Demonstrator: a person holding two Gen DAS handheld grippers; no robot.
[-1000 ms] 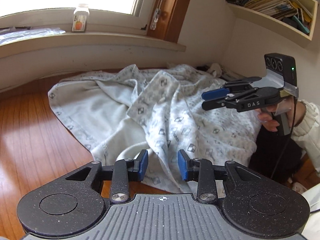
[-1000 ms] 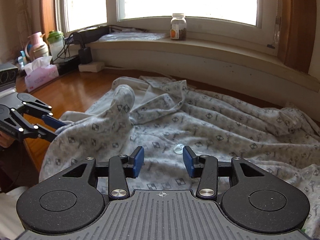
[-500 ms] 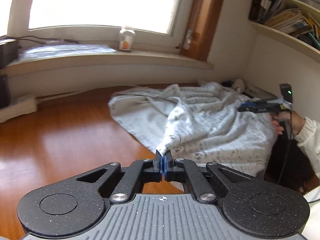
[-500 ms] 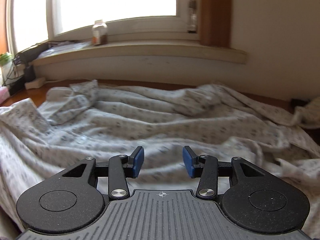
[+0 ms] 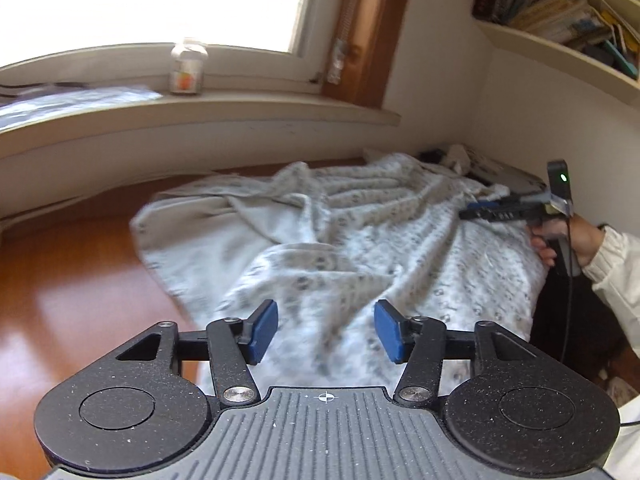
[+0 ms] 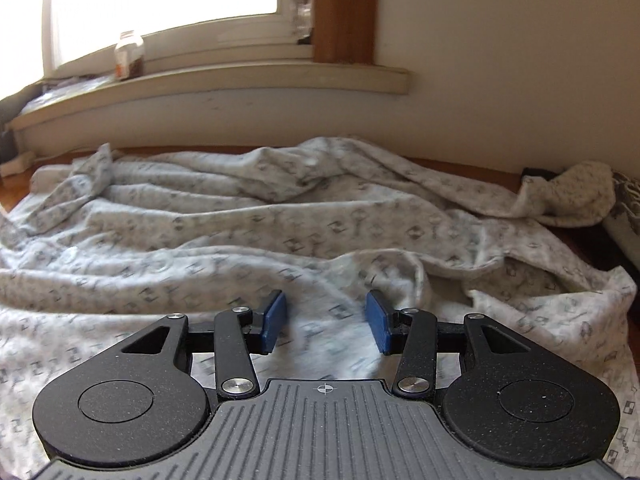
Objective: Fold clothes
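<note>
Left wrist view showed the garment point(image 5: 360, 248), a pale printed piece, lying crumpled over the wooden surface point(image 5: 72, 280), filling the middle and right of the frame. It was rumpled into ridges, with one flatter flap toward the left centre and a loose lobe trailing toward the lower middle. The left gripper point(image 5: 326, 332) hung just above that near lobe, its jaws spread wide with nothing between them. At the right edge of the frame a hand point(image 5: 568, 240) held the right gripper point(image 5: 476, 210) low over the cloth's far side.

In the right wrist view the garment point(image 6: 280, 232) ran across the whole middle band, creased in long waves, with an upturned edge at the lower right. The right gripper point(image 6: 326, 322) sat close over it, jaws spread and empty.

As for progress, I saw no neat fold, no squared edges, no stacked layers; the cloth lay bunched rather than spread flat. To my eye, smoothing and all the real folding remained. A jar point(image 5: 187, 66) stood on the sill in the upper left.
</note>
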